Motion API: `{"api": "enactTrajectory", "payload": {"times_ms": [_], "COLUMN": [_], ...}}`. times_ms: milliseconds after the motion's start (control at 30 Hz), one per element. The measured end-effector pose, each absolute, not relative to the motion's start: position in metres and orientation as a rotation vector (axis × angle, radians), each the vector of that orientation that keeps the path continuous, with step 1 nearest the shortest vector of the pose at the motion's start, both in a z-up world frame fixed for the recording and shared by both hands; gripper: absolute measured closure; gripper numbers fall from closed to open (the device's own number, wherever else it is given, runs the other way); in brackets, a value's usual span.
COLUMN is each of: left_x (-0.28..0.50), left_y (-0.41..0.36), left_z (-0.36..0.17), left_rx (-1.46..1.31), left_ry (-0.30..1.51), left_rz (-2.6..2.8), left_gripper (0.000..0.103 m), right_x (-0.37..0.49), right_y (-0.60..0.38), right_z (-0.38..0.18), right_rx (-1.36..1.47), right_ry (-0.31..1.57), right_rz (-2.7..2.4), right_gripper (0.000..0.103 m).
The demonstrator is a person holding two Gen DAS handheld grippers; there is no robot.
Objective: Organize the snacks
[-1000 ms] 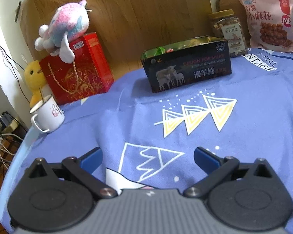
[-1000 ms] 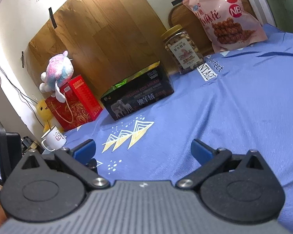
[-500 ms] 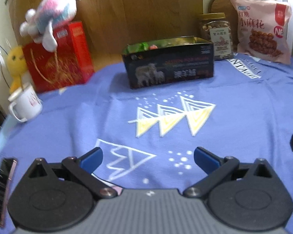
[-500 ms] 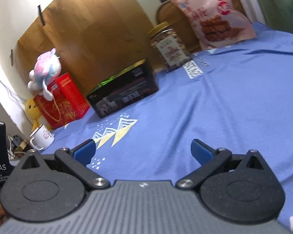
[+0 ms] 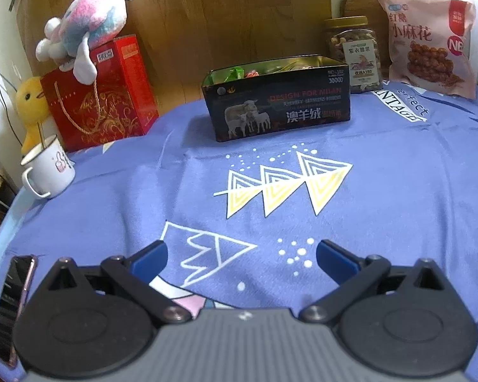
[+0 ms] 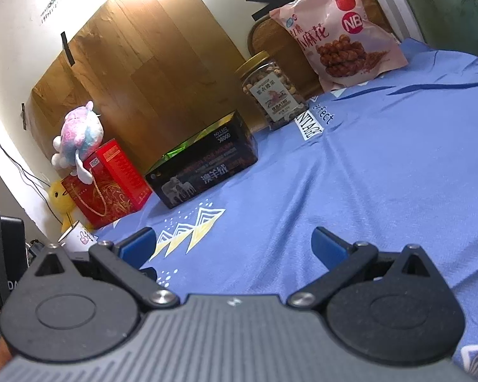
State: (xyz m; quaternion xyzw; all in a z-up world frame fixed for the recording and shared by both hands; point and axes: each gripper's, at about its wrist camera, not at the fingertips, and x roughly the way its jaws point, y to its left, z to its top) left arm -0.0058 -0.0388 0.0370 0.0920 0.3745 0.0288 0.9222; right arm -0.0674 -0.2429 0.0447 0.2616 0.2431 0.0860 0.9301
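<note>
In the left wrist view, your left gripper (image 5: 240, 256) is spread wide and holds nothing; the black snack box (image 5: 278, 109) stands well ahead of it, slightly right. In the right wrist view, your right gripper (image 6: 234, 246) is also released and empty, with the box (image 6: 204, 172) far ahead-left and the nut jar (image 6: 274, 92) beyond it.

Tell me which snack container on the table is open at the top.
The black tin with the sheep picture: it has no lid and wrappers show inside. The nut jar has its gold lid on, and the pink snack bag looks sealed.
</note>
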Motion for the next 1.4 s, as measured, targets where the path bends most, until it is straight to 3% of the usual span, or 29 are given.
{"api": "enactTrajectory", "payload": {"times_ms": [1400], "left_x": [-0.007], "left_y": [-0.017], "left_z": [0.035], "left_rx": [0.220], "left_ry": [0.801], "left_rz": [0.182], "left_gripper": [0.000], "right_x": [-0.072], "right_y": [-0.233], "right_z": [0.040], "right_rx": [0.547], "right_ry": [0.481], "right_rz": [0.212], "right_gripper": [0.000]}}
